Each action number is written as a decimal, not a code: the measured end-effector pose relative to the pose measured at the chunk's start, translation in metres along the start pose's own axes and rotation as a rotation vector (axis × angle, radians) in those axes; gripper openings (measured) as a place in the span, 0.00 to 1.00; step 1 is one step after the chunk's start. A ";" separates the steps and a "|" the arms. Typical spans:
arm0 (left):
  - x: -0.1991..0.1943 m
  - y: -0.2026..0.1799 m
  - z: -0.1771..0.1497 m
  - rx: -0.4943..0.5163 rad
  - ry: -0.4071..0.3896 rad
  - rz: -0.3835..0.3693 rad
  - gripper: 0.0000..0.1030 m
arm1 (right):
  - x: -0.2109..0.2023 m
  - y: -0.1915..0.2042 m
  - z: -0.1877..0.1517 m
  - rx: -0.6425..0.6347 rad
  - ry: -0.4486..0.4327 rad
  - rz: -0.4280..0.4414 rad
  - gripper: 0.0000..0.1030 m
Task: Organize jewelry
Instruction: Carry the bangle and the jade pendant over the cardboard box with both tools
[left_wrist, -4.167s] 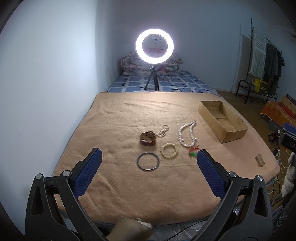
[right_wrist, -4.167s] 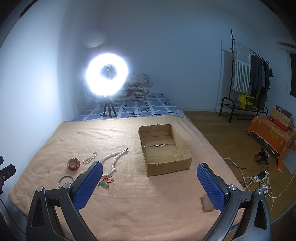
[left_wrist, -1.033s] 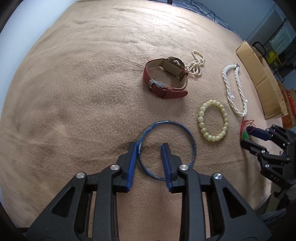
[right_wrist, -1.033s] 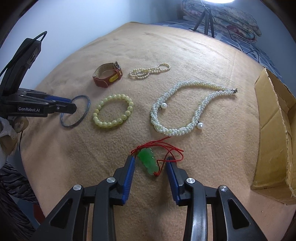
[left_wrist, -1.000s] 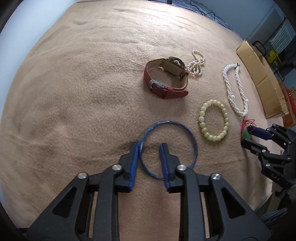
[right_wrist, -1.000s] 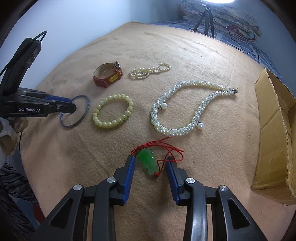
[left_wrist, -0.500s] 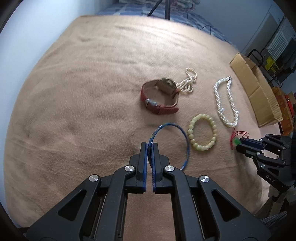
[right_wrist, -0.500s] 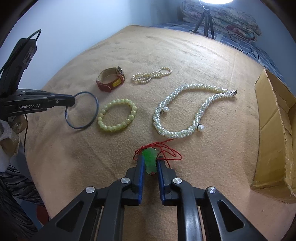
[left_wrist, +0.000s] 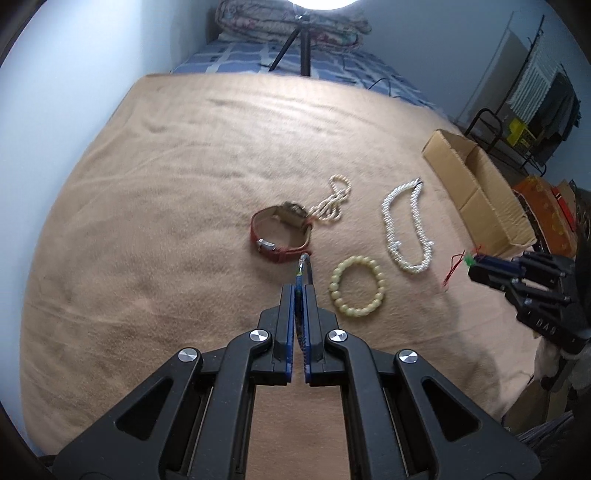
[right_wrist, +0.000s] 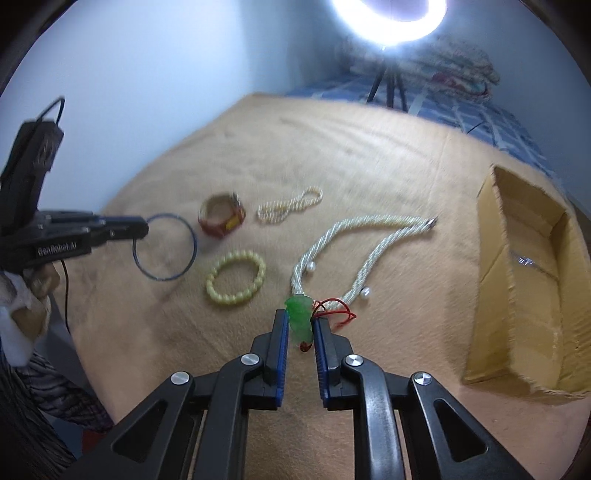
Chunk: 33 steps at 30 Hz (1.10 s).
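- Both grippers have risen off the blanket (left_wrist: 155, 206) with their catches.
- Left gripper (left_wrist: 300, 295) pinches the bangle (right_wrist: 165, 247), seen edge-on and mostly hidden from its own camera, left of the bead bracelet (left_wrist: 357, 287).
- Right gripper (right_wrist: 300, 328) clamps the green pendant (right_wrist: 300, 317), right of that bracelet; its red cord (right_wrist: 334, 314) blurs.

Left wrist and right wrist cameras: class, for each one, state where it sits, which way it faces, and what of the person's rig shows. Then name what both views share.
Left wrist: sits behind the left tongs, facing forward over the blanket; its tongs pinch the blue bangle edge-on.
Right wrist: sits behind the right tongs, facing forward; its tongs clamp the green pendant.
Shared: each shows the other tongs, the watch, yellow bead bracelet, pearl necklace and cardboard box.
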<state>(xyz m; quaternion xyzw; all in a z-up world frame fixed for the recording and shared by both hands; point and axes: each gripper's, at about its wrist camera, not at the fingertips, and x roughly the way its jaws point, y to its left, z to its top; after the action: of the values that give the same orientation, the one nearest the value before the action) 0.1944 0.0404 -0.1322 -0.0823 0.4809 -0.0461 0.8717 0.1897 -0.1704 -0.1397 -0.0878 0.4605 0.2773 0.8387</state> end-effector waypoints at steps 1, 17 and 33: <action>-0.003 -0.003 0.000 0.004 -0.005 -0.006 0.01 | -0.005 -0.001 0.002 0.003 -0.015 0.001 0.11; -0.035 -0.069 0.039 0.135 -0.110 -0.104 0.01 | -0.078 -0.046 0.016 0.059 -0.158 -0.086 0.11; 0.008 -0.206 0.123 0.263 -0.145 -0.275 0.01 | -0.114 -0.147 -0.002 0.169 -0.190 -0.248 0.11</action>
<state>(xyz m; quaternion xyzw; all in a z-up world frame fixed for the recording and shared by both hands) 0.3024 -0.1508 -0.0357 -0.0359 0.3909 -0.2210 0.8928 0.2202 -0.3369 -0.0635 -0.0463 0.3864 0.1392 0.9106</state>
